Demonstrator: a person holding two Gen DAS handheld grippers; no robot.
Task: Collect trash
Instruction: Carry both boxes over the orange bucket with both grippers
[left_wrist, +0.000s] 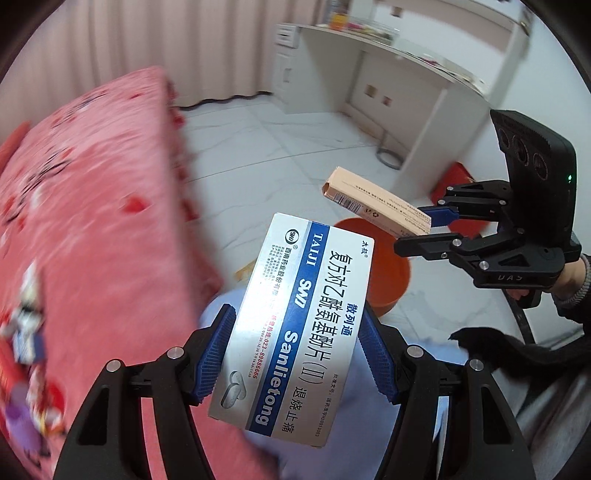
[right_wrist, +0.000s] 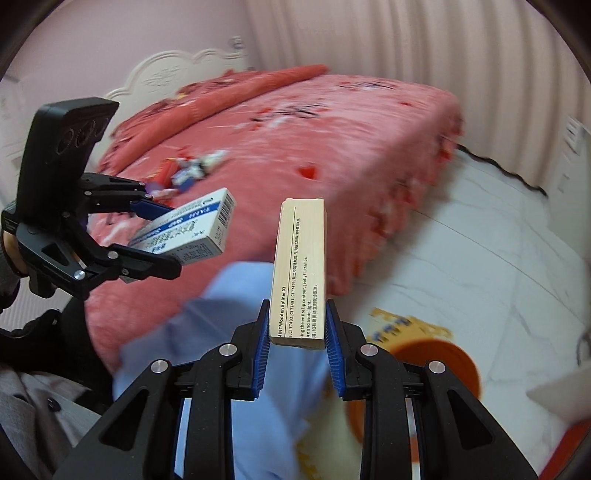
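Both hands are loaded, neither item is binned yet. My left gripper (left_wrist: 299, 350) is clamped on a white-and-blue medicine box (left_wrist: 295, 332); my right gripper (right_wrist: 295, 347) is clamped on a slim beige lipliner box (right_wrist: 299, 273).

Progress, judged from the scene: two pieces are picked up and in the air. The orange bin (left_wrist: 388, 273) stands on the white tile floor (left_wrist: 277, 147) beside the bed (right_wrist: 332, 147). In the left wrist view the medicine box overlaps the bin's near rim; the lipliner box (left_wrist: 376, 203) hangs above its far rim. Nothing shows inside the visible part of the bin. The drop is what I take to come next.

Left to do: a small heap of scraps (right_wrist: 188, 171) lies on the pink bedspread, near the headboard side. It is blurred; I cannot tell how many pieces. I judge at least one more trip is needed.

Box against fingers, left: the blue pads (left_wrist: 218, 354) press the two long edges of the medicine box, in its lower half. Most of the box projects forward past the tips, printed face toward the camera.

Right: the pads (right_wrist: 260, 354) pinch the lipliner box at its near end, on the narrow sides. The rest sticks straight out, upright in the view.
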